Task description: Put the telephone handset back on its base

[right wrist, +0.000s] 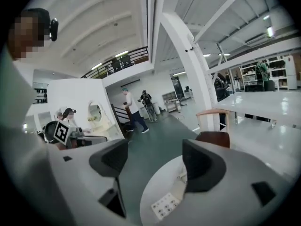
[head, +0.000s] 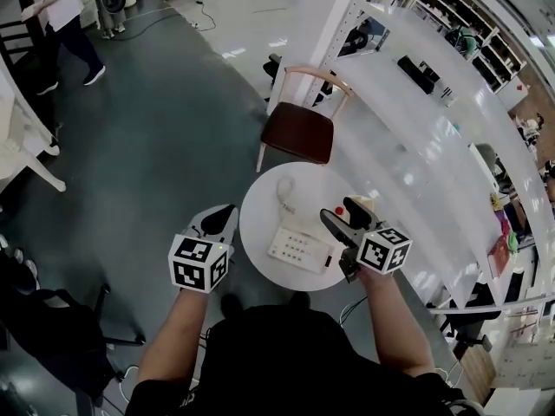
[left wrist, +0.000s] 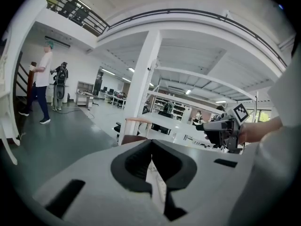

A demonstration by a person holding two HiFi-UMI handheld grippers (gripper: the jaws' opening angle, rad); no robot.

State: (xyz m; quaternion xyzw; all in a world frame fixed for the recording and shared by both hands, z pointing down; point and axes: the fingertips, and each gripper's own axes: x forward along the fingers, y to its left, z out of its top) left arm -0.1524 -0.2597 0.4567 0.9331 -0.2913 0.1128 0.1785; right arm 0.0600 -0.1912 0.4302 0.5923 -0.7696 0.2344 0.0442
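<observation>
The white telephone [head: 299, 248] lies on the round white table [head: 260, 206], keypad up, and its cord [head: 284, 193] curls toward the far side. I cannot make out the handset apart from the base; the phone's right end is hidden under my right gripper [head: 340, 217]. That gripper hangs above the table's right part, jaws open with nothing between them. Past them show the table [right wrist: 188, 182] and the keypad [right wrist: 164, 205]. My left gripper [head: 227, 211] hovers off the table's left edge, shut and empty; its pads [left wrist: 136, 166] meet at the tips.
A wooden chair [head: 299, 128] with a dark red seat stands just beyond the table. A small red thing [head: 340, 211] lies on the table by the right gripper. A long white counter [head: 416, 137] and shelves run along the right. A person [head: 65, 24] stands far off on the grey floor.
</observation>
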